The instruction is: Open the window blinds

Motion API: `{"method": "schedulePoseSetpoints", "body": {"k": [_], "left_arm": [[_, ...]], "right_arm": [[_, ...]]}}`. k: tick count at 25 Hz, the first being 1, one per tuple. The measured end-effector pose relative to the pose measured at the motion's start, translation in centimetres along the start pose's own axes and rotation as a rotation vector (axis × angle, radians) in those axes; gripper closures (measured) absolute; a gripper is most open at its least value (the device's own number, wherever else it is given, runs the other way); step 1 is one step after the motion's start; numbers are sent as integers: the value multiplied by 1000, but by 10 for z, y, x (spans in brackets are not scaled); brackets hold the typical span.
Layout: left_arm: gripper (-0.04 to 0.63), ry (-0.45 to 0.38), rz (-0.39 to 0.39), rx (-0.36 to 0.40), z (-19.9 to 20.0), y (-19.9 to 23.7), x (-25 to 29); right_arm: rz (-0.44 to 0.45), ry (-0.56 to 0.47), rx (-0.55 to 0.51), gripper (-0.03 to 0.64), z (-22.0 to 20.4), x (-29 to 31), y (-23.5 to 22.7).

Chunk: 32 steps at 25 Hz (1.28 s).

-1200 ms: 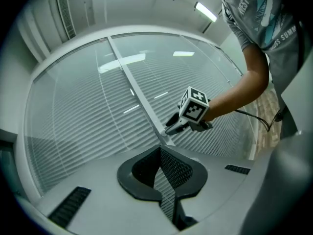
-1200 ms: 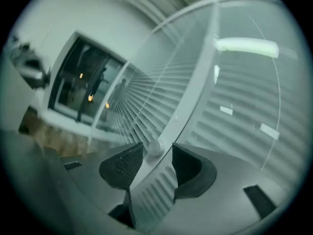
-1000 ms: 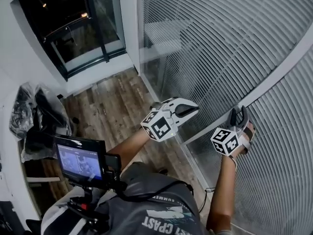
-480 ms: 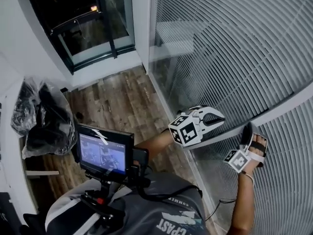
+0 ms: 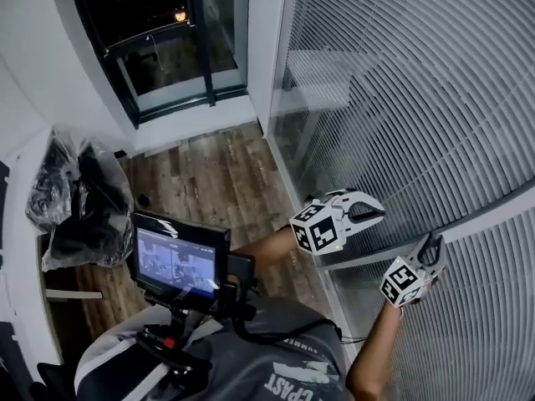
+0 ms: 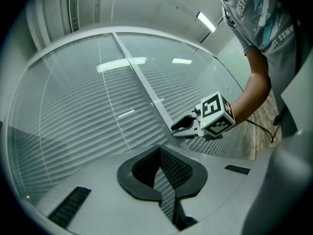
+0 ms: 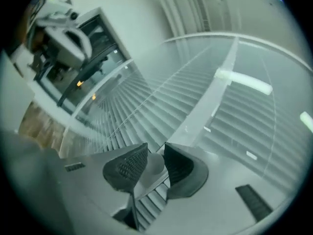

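Head view: both tongs point at the glass wall, behind which the blinds (image 5: pixel 401 73) hang down across the panes. The left tongs (image 5: pixel 376 214) hover near the white frame bar (image 5: pixel 489 218), and the right tongs (image 5: pixel 432 247) reach onto it. The wooden floor (image 5: pixel 213 174) lies open to the left, with black bags (image 5: pixel 79 207) well apart by the wall.

Left gripper view: its jaws are pressed together with nothing between them.

Right gripper view: this view alone shows a small white knob (image 7: pixel 152 163) on the bar. It sits between jaws that have just been narrowing, their pads against its sides.
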<state>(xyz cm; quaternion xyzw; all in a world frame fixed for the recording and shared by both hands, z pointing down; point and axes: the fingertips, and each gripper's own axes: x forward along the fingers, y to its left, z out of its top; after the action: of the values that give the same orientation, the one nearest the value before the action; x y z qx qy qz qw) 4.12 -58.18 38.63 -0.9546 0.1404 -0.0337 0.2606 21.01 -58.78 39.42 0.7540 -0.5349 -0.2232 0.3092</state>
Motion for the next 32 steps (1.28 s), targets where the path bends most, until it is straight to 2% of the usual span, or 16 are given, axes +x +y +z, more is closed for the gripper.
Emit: {"method": "schedulePoseSetpoints", "body": {"k": [3, 5, 10, 11, 13, 15, 17, 22, 24, 26, 28, 30, 32], "left_arm": [[595, 8, -2, 7, 2, 2, -3], [595, 2, -11, 7, 4, -2, 0], [595, -28, -44, 13, 12, -16, 7], [595, -33, -49, 15, 14, -17, 8], [595, -40, -56, 16, 18, -19, 11], [595, -44, -63, 15, 21, -21, 12], [595, -46, -71, 14, 21, -25, 13], [595, -40, -79, 14, 14, -30, 10], [595, -36, -77, 13, 12, -29, 9], [595, -34, -75, 13, 11, -28, 9], [595, -34, -73, 12, 11, -27, 9], [595, -39, -77, 13, 13, -29, 9], [595, -43, -85, 16, 15, -31, 10]], "right_arm": [[-14, -7, 381, 537, 5, -2, -17], [-12, 1, 582, 561, 0, -6, -29], [84, 53, 815, 569, -14, -27, -33], [115, 71, 872, 557, -17, -32, -29], [196, 113, 1000, 456, -24, -39, -14], [239, 142, 1116, 436, -28, -39, -5], [234, 154, 1243, 437, -33, -36, -6], [250, 129, 1841, 439, -48, -30, -13], [239, 105, 2008, 439, -53, -27, -18], [244, 84, 2075, 450, -55, -25, -20], [260, 70, 2062, 486, -53, -25, -20], [284, 81, 1974, 491, -51, -26, -20], [324, 103, 1827, 494, -47, -27, -19]]}}
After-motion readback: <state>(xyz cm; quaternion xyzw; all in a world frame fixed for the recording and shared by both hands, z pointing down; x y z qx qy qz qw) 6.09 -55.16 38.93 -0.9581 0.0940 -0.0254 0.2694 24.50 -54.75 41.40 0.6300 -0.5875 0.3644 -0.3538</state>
